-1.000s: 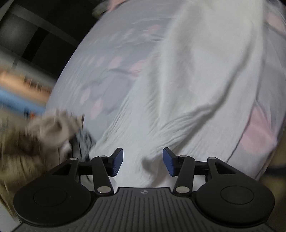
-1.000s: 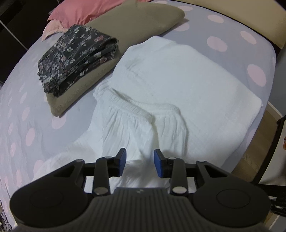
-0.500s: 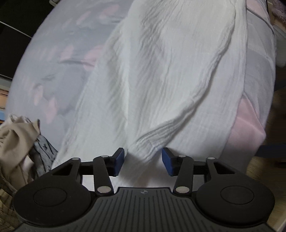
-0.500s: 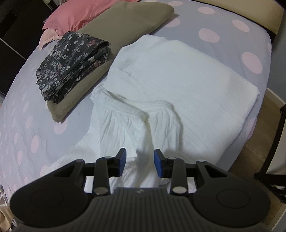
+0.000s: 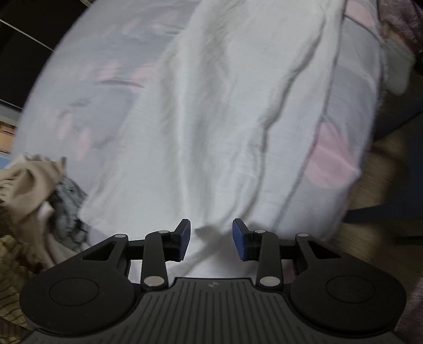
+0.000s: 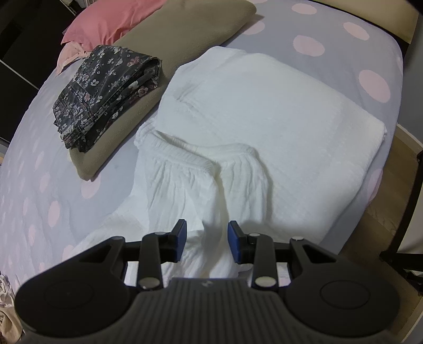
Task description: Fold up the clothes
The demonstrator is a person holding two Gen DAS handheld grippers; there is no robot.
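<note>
A white crinkled garment (image 6: 238,127) lies on the bed, its upper part folded flat and its gathered part bunched toward me. My right gripper (image 6: 207,242) is open, its blue pads on either side of a ridge of the white cloth, not closed on it. In the blurred left wrist view the same white garment (image 5: 211,119) stretches away along the bed. My left gripper (image 5: 211,240) is open just above the cloth's near end, with a small fold of it between the pads.
A folded dark floral garment (image 6: 105,90) rests on a folded olive one (image 6: 185,34), with a pink pillow (image 6: 113,23) behind. The polka-dot sheet (image 6: 39,158) covers the bed; its edge and the wooden floor (image 6: 383,211) are at right. A pile of beige clothes (image 5: 26,185) sits left.
The left gripper has swung over the white garment and moved along it toward its near end. The right gripper has moved slightly forward over the bunched cloth. Both stay open.
</note>
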